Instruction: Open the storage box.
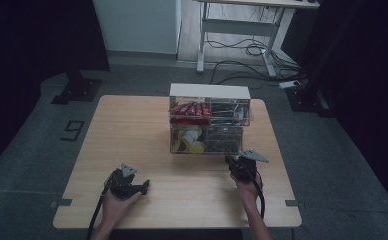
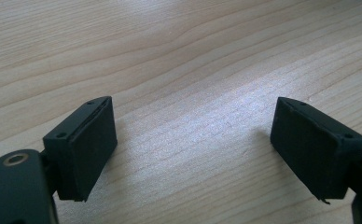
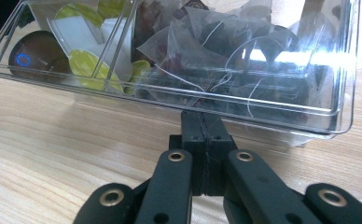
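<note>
right gripper [image 3: 202,135], jaws closed, sits just before the drawer [image 3: 263,105] front near the desk's right edge; left gripper [image 2: 193,149] gapes, farther off.

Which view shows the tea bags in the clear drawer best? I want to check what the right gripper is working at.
The right gripper view: the tea bags lie close up behind the clear drawer wall, just past the shut right gripper. The high view shows them as a dim dark patch. The left gripper view looks at bare table.
</note>
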`<act>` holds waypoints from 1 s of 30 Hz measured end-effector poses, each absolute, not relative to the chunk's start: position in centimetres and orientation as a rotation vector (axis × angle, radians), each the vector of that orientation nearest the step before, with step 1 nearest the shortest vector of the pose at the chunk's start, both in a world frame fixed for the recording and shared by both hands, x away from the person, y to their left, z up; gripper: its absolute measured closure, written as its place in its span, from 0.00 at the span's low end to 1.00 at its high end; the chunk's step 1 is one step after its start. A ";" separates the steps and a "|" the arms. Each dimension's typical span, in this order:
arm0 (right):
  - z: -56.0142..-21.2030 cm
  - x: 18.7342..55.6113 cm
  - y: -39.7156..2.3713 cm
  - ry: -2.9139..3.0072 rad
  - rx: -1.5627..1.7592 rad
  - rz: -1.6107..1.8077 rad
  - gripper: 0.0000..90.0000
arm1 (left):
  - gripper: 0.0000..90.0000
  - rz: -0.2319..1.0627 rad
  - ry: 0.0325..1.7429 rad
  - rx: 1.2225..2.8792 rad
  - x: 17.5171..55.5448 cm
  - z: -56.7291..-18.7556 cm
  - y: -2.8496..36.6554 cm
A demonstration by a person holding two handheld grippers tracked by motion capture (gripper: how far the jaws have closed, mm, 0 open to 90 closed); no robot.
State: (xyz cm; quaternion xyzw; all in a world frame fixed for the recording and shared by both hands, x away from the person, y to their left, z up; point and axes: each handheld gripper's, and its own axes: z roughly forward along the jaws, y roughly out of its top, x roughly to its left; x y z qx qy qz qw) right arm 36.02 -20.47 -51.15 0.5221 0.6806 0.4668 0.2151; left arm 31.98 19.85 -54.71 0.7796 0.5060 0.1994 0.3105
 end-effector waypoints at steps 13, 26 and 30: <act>-50.7 36.0 -20.3 1.879 1.437 1.304 0.99 | 0.16 0.526 1.336 2.059 32.0 -54.7 19.9; -50.2 35.8 -20.2 1.868 1.417 1.306 0.99 | 0.16 0.526 1.336 2.059 32.0 -54.7 19.9; -50.0 35.7 -20.3 1.859 1.413 1.311 0.99 | 0.16 0.526 1.336 2.059 32.0 -54.7 19.9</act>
